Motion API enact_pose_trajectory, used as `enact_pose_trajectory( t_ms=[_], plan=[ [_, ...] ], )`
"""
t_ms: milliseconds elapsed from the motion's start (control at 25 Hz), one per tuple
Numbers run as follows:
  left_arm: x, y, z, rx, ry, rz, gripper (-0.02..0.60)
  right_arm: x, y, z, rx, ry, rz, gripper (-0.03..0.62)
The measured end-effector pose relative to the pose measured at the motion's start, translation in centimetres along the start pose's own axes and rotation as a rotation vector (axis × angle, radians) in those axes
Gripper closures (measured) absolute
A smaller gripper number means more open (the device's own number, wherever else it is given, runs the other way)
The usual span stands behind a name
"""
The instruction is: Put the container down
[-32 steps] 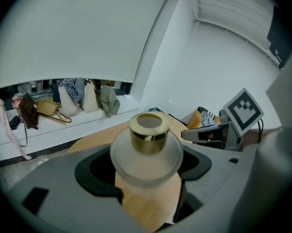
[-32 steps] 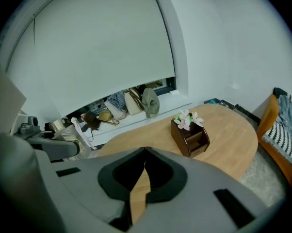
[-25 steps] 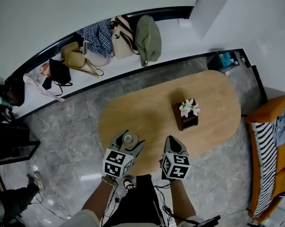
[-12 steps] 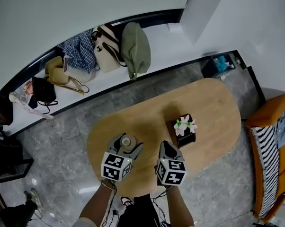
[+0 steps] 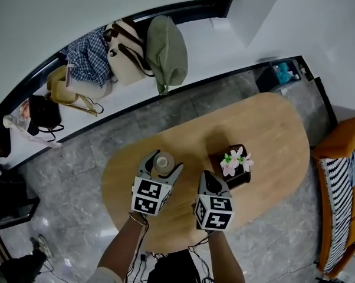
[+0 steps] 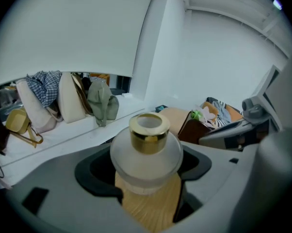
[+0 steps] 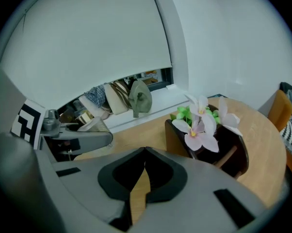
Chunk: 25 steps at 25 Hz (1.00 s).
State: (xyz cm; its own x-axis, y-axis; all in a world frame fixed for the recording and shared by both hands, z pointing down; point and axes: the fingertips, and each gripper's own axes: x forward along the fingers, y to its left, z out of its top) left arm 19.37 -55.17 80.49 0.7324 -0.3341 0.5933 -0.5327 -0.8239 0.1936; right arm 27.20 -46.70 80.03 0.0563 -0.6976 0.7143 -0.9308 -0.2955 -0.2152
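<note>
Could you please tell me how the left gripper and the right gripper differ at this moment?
The left gripper has its jaws clamped on the frosted container; the right gripper has its jaws closed together on nothing. The right gripper sits beside the flower box; the left gripper is farther from it. Both are above the wooden table and carry marker cubes.

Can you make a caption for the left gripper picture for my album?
Left gripper holds a frosted, gold-necked bottle over the wooden table.
</note>
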Motion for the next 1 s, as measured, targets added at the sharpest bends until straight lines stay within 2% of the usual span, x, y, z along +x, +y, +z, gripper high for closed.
enact_pose_trajectory(
  t_ms=[400, 680, 1000],
  plan=[
    [4.2, 0.9, -0.3, 0.102, 0.018, -0.013, 0.241, 1.3, -0.4, -1.8, 0.040, 0.020, 0.009, 0.571],
    [5.5, 0.9, -1.4, 0.109, 0.005, 0.001, 0.241, 1.4, -1.1, -2.9, 0.065, 0.027, 0.000, 0.571],
    [6.4, 0.5, -1.6, 0.172, -0.020, 0.000, 0.241, 1.3, -1.8, -4.1, 0.094, 0.037, -0.019, 0.571]
  ],
)
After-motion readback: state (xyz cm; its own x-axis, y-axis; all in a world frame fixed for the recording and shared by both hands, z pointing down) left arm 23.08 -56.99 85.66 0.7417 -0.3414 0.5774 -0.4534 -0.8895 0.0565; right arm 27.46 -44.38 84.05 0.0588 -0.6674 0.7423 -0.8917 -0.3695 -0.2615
